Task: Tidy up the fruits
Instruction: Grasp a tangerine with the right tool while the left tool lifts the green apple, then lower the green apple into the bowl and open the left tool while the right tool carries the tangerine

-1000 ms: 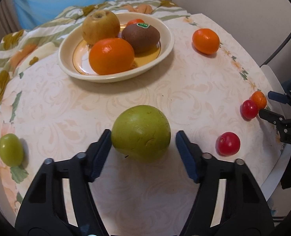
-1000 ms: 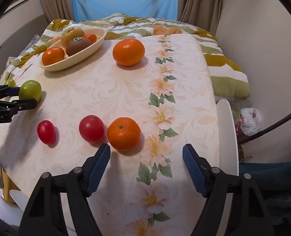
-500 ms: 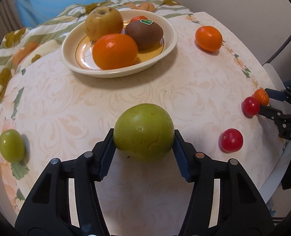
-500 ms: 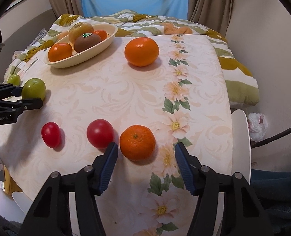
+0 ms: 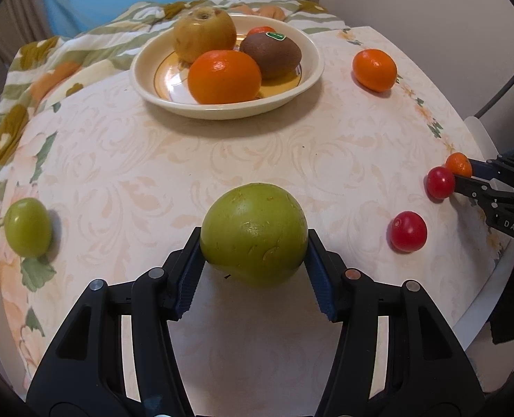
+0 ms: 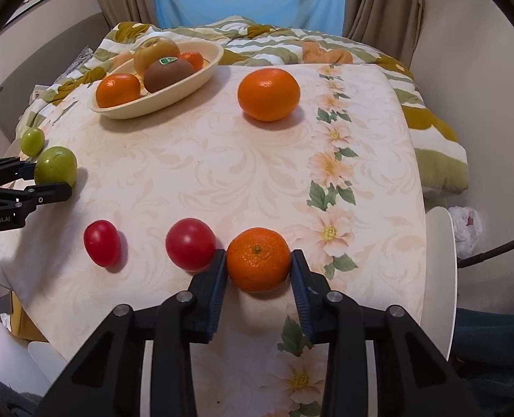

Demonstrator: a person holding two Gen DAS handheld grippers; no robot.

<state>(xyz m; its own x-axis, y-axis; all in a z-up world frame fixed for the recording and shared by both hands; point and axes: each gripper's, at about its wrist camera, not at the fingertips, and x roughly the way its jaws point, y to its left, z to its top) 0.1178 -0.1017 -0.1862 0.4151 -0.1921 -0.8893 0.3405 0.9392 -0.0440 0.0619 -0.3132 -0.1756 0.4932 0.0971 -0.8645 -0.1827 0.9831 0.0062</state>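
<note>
Now: grasp step | left gripper (image 5: pixel 254 255) clamped on green fruit (image 5: pixel 253 232), on tablecloth (image 5: pixel 222 160) | right gripper (image 6: pixel 258 271) clamped on small mandarin (image 6: pixel 258 260) beside tomato (image 6: pixel 190 248) | next, likely: lift both, carry to bowl (image 5: pixel 312 80), set down without knocking its fruit

Left gripper (image 5: pixel 255 260), right gripper (image 6: pixel 258 271): fingers apparently clamped, angled downward.

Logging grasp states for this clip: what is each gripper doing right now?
Left gripper: closed on the large green fruit.
Right gripper: closed on the small mandarin.
</note>
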